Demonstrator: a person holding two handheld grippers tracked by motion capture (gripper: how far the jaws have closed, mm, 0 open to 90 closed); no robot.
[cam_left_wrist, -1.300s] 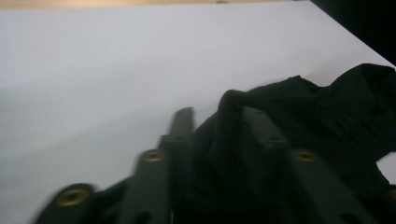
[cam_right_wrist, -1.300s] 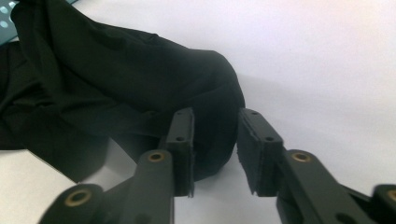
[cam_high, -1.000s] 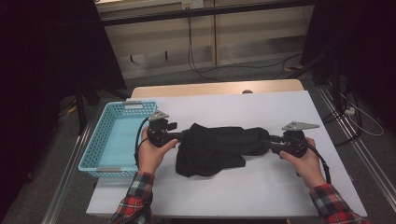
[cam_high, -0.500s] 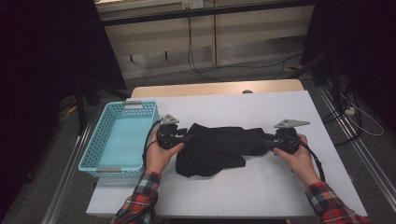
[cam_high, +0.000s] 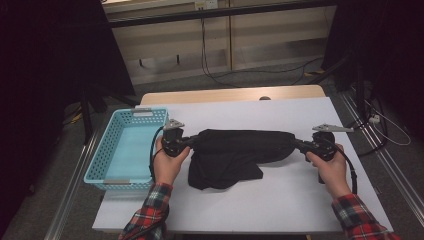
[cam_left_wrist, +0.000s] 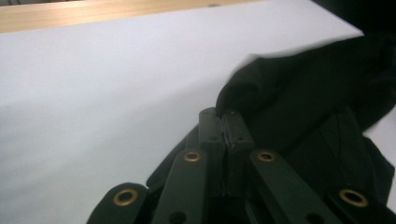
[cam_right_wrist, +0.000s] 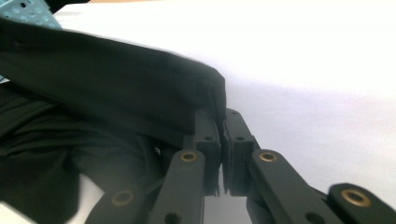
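Item, black garment (cam_high: 240, 150): you had your left gripper (cam_high: 186, 142) and right gripper (cam_high: 300, 145) fingers just closing, pinching cloth at opposite ends, stretched between them; next, probably an even lift off the surface (cam_high: 280, 200).

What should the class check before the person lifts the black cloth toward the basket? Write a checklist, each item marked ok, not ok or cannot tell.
1. Left tongs clamped on the black cloth at its left end: ok; the jaws have just closed on a fold.
2. Right tongs clamped on its right end: ok; also just closed.
3. Cloth stretched evenly between both grips: not ok; a bunch sags toward the person.
4. Blue basket free to take the cloth: ok.
5. Cloth lies wholly on the white table: ok.
6. Grip catches every layer: cannot tell.
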